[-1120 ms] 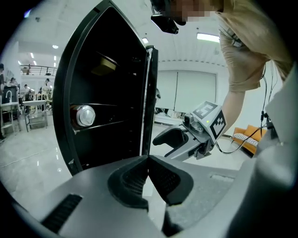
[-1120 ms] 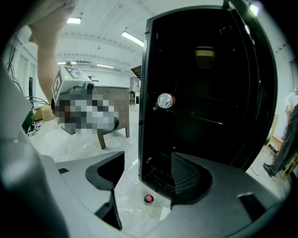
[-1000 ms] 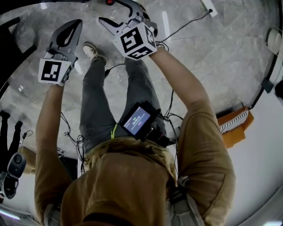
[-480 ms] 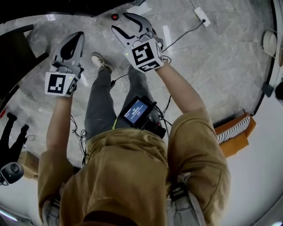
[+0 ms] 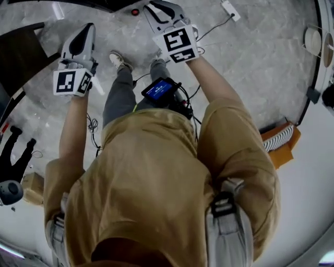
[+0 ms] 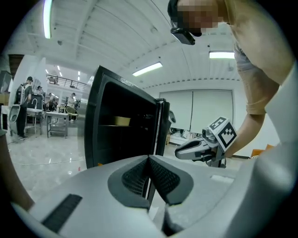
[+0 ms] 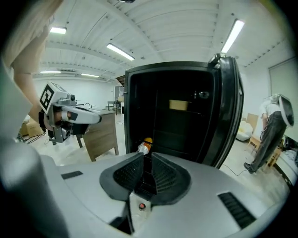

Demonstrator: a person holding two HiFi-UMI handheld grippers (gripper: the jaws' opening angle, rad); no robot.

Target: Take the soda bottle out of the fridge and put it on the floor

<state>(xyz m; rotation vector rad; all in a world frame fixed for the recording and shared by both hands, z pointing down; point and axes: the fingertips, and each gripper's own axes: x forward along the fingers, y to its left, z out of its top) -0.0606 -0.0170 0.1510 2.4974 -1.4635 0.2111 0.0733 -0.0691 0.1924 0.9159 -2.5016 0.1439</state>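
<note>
An open black fridge [image 7: 177, 111] fills the right gripper view. Low at its front lies the soda bottle [image 7: 145, 146], silvery with an orange end. My right gripper [image 7: 144, 155] points at it from a short distance; its jaws are closing to a narrow slit with nothing between them. In the head view it is top centre [image 5: 163, 11]. My left gripper [image 6: 149, 159] is shut and empty, aimed at the fridge's door edge [image 6: 160, 128]. It is held out to the left [image 5: 79, 47], apart from the right one.
The fridge door [image 7: 228, 111] stands swung open on the right. A wooden desk [image 7: 100, 132] stands left of the fridge. Cables and a power strip [image 5: 228, 7] lie on the marble floor. An orange and white box [image 5: 279, 145] sits by the right wall.
The right gripper's jaws have gone from wide apart to nearly together. Both grippers have moved forward towards the fridge as the person leaned in.
</note>
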